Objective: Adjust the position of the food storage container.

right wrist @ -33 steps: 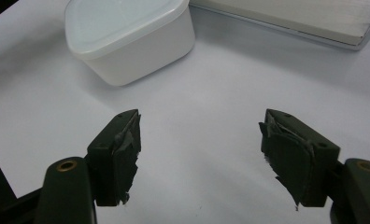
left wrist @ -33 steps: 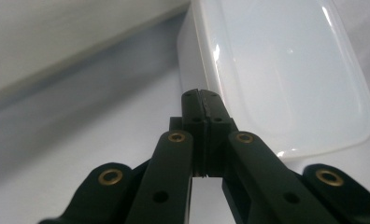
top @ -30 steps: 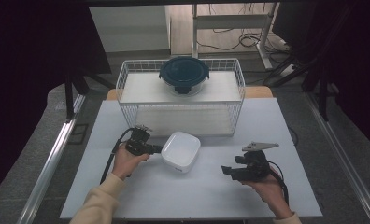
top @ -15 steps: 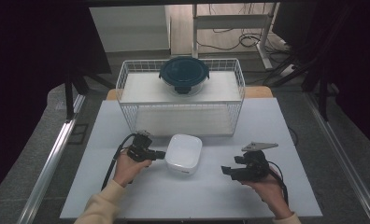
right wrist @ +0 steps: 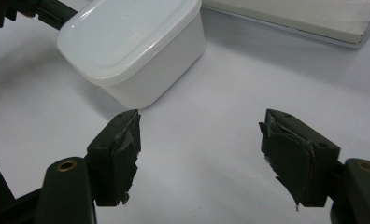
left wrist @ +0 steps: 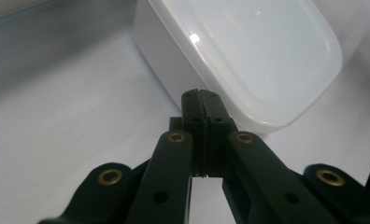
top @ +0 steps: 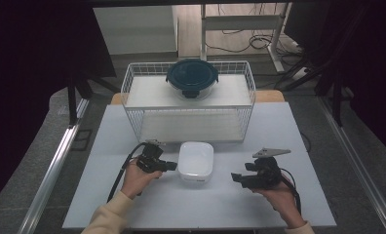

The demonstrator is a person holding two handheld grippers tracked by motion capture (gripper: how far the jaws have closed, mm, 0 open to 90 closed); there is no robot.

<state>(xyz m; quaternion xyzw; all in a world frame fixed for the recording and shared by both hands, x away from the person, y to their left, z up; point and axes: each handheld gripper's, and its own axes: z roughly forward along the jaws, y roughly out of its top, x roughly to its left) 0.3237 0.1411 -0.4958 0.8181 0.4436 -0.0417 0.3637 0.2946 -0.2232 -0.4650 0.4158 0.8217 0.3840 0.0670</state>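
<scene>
While your left gripper (top: 170,166), jaws pressed together, touches the box (top: 196,161) near the table's front edge, bring your wide-open right gripper (top: 236,178) closer.

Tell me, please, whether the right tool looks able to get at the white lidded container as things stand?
Probably yes. The right tool is open and faces the white lidded container, with bare tabletop between them. The left tool, shut, sits at the container's far side, out of that path.
</scene>
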